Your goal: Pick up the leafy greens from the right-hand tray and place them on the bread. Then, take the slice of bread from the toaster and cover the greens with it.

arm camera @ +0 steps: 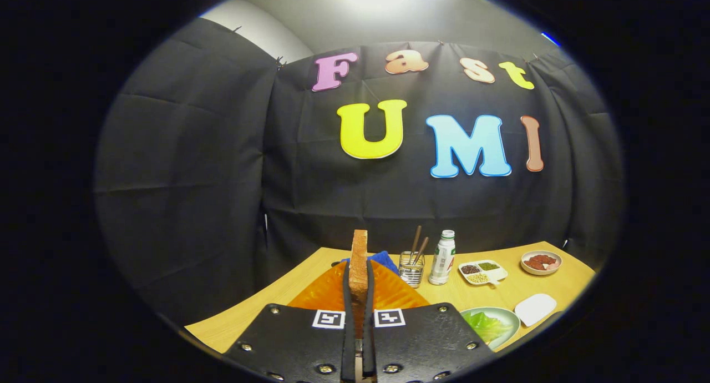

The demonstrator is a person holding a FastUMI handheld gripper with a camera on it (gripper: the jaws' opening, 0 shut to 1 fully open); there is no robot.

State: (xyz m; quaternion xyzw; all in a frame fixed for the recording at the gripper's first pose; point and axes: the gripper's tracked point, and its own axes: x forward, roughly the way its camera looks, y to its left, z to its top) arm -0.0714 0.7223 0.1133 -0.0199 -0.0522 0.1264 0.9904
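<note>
gripper view: clearly pinching a slice of bread (pixel 358 261), jaws pressed on both flat faces, gripper (pixel 358 294) carrying it upright and edge-on, top crust standing clear above the fingers. held above an orange tray (pixel 327 294) on the wooden surface (pixel 516 294); cannot tell whether a lower slice lies on that tray, hidden behind the gripper body. leafy greens (pixel 485 324) lying on a pale green plate (pixel 507 313) just right of the gripper, so by the look of it the greens step may not be finished, or some leaves remain there.

judged as light, dry and fairly stiff from toasting, yet crumbly: likely to crack or shed crust under a hard squeeze, and apt to pivot if gripped only at a corner. best held low and mid-slice, as now, with gentle pressure, then tipped flat before release.

beyond: a glass with chopsticks (pixel 411 263), a small bottle (pixel 442 258), a divided dish of beans (pixel 481 272), a bowl of red food (pixel 541 262), a white block (pixel 535 309), a blue cloth (pixel 383 259) behind the tray.
</note>
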